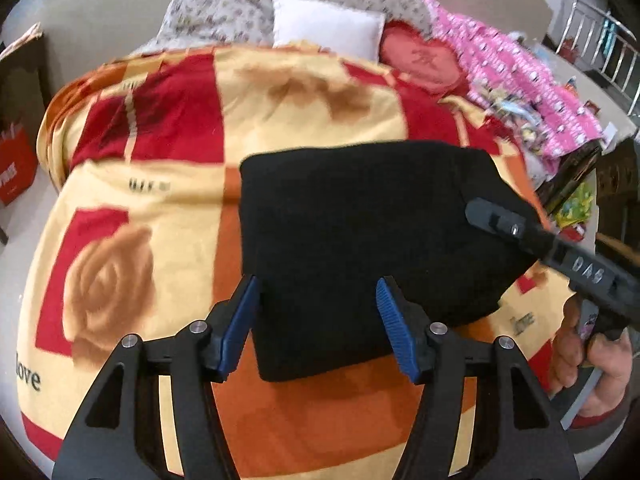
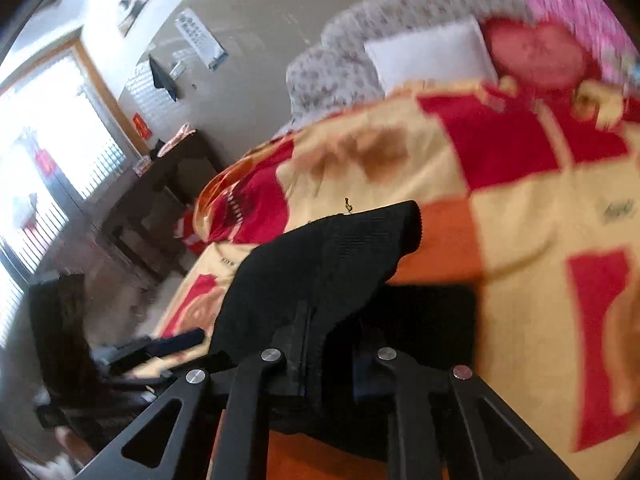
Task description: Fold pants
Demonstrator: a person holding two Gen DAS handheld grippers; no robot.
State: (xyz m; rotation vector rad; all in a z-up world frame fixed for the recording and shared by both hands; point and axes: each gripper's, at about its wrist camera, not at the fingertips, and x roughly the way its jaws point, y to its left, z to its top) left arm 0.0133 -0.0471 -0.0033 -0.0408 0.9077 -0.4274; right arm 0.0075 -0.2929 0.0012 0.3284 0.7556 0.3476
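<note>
Lying near the middle of the bed, the black pants point(image 1: 360, 248) are already down to a compact squarish stack on the red-and-yellow blanket point(image 1: 160, 184), edges roughly lined up. Reads like the last fold or a final tidy, though that's a judgement.

Right side of the stack is lifted: in the right wrist view a flap of the pants point(image 2: 332, 256) rises off the blanket point(image 2: 520, 216) and runs back into the right gripper point(image 2: 332, 360). Its jaws are nearly together with black fabric between them, so it's pinching a layer, probably to carry it across the stack. Pads themselves are buried in cloth, so contact is inferred from how the fabric drapes. From the left wrist view the right gripper point(image 1: 480, 210) sits over the stack's right edge, with the person's hand point(image 1: 588, 360) on its handle.

Left gripper point(image 1: 318, 328) is wide open, blue pads point(image 1: 240, 320) straddling the near edge of the stack, holding nothing. Can't tell whether it touches the cloth. Likely placed there to pin or catch that edge.

White pillow point(image 1: 328, 24) and pink quilt point(image 1: 512, 76) sit well apart at the head end.
</note>
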